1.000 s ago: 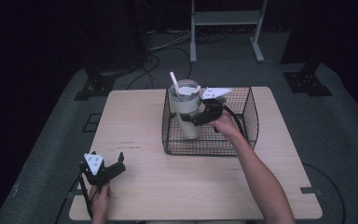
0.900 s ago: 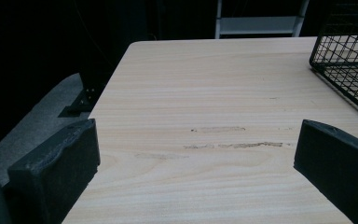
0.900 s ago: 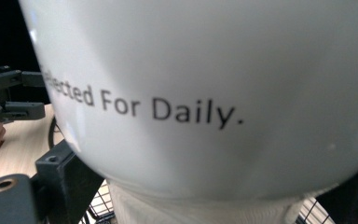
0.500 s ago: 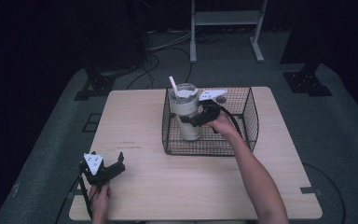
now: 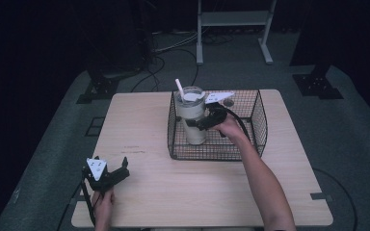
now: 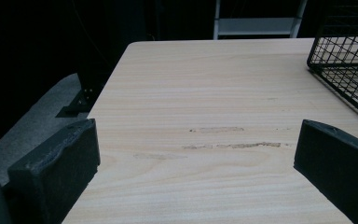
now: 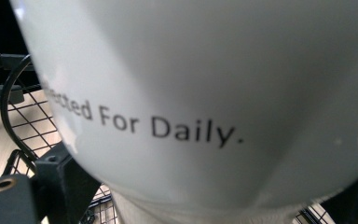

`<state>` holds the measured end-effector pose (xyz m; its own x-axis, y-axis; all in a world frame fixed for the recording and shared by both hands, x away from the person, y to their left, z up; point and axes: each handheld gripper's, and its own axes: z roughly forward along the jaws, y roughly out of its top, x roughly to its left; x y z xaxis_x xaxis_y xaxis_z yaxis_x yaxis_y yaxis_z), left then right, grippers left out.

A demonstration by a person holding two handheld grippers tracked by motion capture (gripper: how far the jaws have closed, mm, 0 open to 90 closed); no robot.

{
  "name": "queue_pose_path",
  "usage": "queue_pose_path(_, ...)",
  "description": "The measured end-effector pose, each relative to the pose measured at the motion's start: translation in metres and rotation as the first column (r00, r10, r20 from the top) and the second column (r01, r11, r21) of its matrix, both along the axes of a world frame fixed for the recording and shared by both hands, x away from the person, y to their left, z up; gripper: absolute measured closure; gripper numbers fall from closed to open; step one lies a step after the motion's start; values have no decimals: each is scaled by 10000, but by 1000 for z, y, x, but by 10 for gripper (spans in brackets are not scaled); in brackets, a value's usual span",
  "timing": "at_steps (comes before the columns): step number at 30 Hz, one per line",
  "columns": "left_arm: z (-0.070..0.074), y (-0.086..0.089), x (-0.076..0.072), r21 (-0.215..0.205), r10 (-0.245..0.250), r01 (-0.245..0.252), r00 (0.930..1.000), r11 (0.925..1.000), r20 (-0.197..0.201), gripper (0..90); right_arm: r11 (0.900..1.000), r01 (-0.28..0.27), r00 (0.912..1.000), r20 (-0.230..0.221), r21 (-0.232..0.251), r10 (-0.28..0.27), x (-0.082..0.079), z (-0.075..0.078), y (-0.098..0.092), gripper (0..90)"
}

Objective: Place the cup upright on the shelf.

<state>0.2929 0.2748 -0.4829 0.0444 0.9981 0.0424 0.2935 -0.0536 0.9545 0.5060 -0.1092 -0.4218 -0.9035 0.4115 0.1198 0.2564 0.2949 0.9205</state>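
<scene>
A white tumbler [image 5: 191,118] with a lid and a white straw [image 5: 178,87] stands upright inside the black wire basket [image 5: 250,144], at its left end. My right gripper [image 5: 203,122] reaches into the basket from the right and is shut on the tumbler's body. In the right gripper view the tumbler [image 7: 205,93], printed "For Daily.", sits between the jaws of my right gripper [image 7: 205,186], with basket wire [image 7: 23,116] behind it. Near the table's front left corner my left gripper [image 5: 117,172] rests open; in its own view my left gripper [image 6: 198,144] holds nothing over bare wood.
The light wooden table [image 5: 139,120] has faint scuff marks [image 6: 233,145] left of the basket's corner [image 6: 349,70]. Beyond the table lie floor cables [image 5: 164,53], a white metal stand [image 5: 231,19] and black stand bases [image 5: 99,89] [image 5: 318,84].
The tumbler and my right gripper have sunk slightly lower into the basket. My left gripper has stayed where it was.
</scene>
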Motion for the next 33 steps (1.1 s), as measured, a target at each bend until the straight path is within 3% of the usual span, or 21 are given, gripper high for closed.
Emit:
queue_pose_path(11, 0, -1, 0, 79, -27, 27, 10000, 10000, 5, 0, 9993, -249, 9997, 60, -289, 251, -2, -1, -10, 69)
queue_pose_path(33, 0, -2, 0, 111, -10, 9, 10000, 9999, 32, 0, 9987, -334, 9992, 188, -375, 341, -8, -2, -16, 68)
